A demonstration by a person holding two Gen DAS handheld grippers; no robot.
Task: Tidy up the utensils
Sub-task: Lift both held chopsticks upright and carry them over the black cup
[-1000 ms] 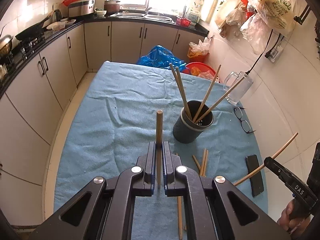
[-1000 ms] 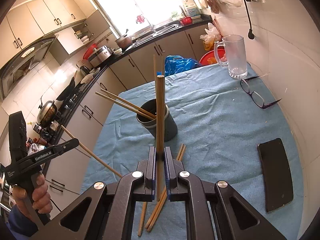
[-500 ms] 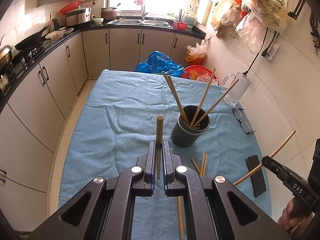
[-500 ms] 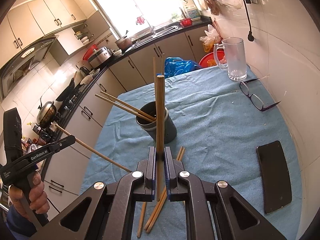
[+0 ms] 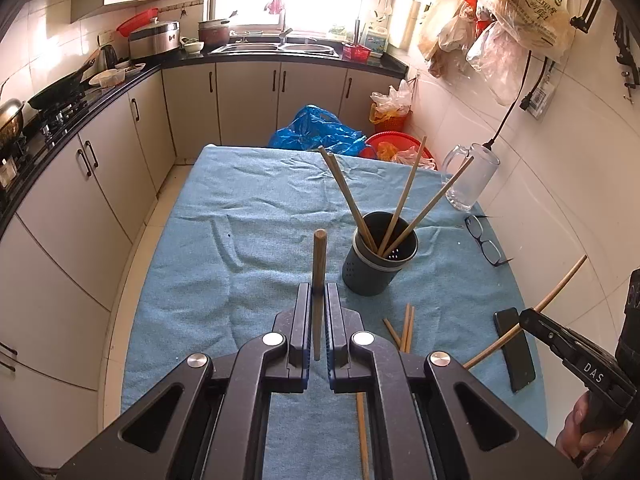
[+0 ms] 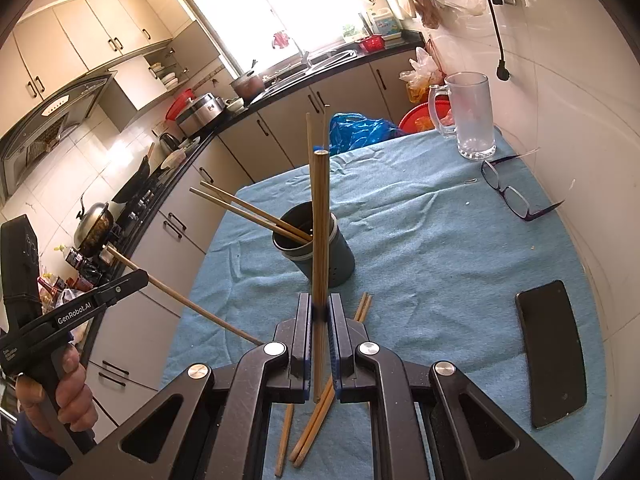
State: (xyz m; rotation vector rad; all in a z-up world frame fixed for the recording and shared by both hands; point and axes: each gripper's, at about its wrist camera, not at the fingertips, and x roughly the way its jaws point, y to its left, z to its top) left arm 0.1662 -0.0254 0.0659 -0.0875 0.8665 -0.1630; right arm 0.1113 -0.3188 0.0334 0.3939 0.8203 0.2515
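A dark grey utensil holder stands on the blue cloth and holds several wooden chopsticks; it also shows in the right wrist view. My left gripper is shut on one chopstick, held upright above the cloth, left of the holder. My right gripper is shut on another chopstick, upright in front of the holder. Loose chopsticks lie on the cloth near the holder, also seen in the right wrist view.
A black phone, glasses and a glass mug lie along the wall side of the table. Kitchen cabinets run along the left. A blue bag sits behind the table.
Both grippers have drawn back and up a little from the holder, each still holding its chopstick. The holder and loose chopsticks have not moved.
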